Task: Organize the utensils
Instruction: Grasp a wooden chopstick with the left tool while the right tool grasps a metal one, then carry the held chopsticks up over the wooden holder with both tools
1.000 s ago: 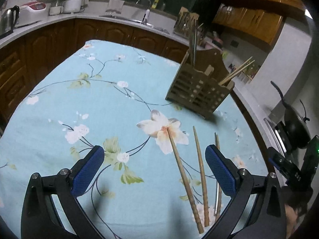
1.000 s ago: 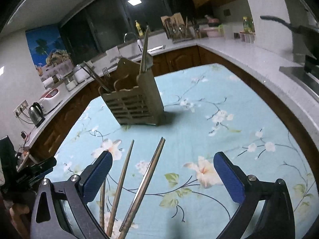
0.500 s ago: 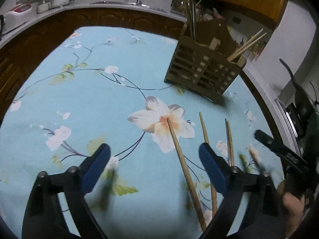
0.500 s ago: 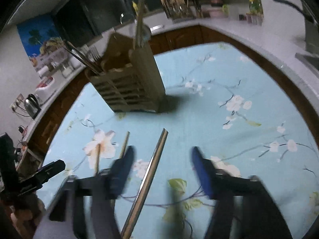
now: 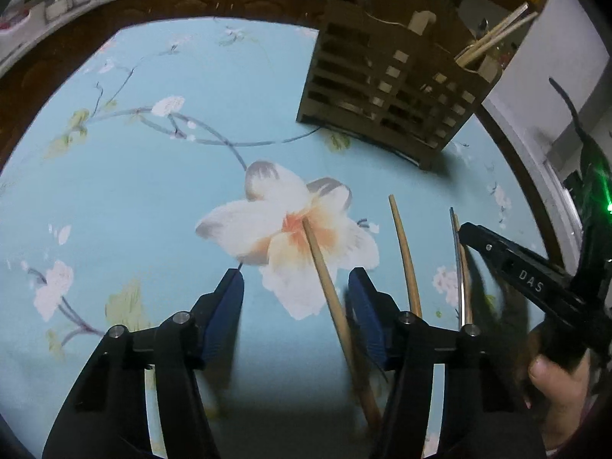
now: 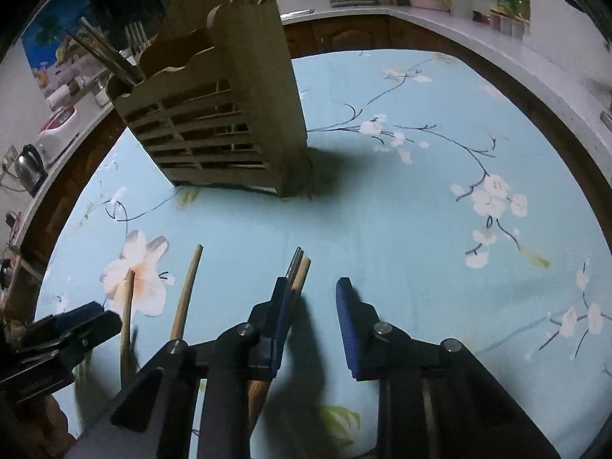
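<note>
- Left wrist view: left gripper point(image 5: 296, 306) low over the floral tablecloth point(image 5: 153, 176), blue pads moderately apart, nothing clamped.
- Bamboo chopstick point(image 5: 325, 287) between the pads, close by the right one, tip on the printed flower toward 12 o'clock; second bamboo chopstick point(image 5: 405, 256) just outside at 2 o'clock.
- Wooden slatted utensil holder point(image 5: 390, 95) upright at 1 o'clock, chopsticks already in it.
- Likely step: picking up a loose chopstick; next needs closing squarely on the shaft, then lifting toward the holder.
- Right wrist view: right gripper point(image 6: 310, 321) narrowly parted, empty.
- Metal chopstick point(image 6: 294, 264) and a bamboo one touching, side by side, against the outside of the left pad at 11 o'clock, not between the pads.
- Needs shifting left before closing; slim round sticks, probably prone to rolling.
</note>
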`<act>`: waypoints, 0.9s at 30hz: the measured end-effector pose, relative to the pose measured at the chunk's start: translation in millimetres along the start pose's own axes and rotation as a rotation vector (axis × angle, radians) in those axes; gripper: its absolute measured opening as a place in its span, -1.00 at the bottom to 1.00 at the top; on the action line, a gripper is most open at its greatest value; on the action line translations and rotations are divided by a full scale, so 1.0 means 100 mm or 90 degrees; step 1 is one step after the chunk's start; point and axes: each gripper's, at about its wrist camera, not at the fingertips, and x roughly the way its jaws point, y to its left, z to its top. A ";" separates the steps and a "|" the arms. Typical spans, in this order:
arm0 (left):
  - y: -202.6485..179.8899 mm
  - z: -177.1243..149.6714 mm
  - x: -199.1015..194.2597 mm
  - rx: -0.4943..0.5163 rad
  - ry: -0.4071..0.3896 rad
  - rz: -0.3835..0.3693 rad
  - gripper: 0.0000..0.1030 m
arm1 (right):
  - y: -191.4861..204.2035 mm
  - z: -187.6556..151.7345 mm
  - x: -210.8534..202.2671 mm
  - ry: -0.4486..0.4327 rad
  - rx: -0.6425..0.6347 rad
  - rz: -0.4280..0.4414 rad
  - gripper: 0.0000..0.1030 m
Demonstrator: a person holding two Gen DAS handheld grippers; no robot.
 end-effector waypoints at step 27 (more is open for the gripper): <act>-0.27 0.14 0.10 0.121 0.026 0.005 -0.53 | -0.08 -0.06 -0.08 0.035 -0.015 0.048 -0.67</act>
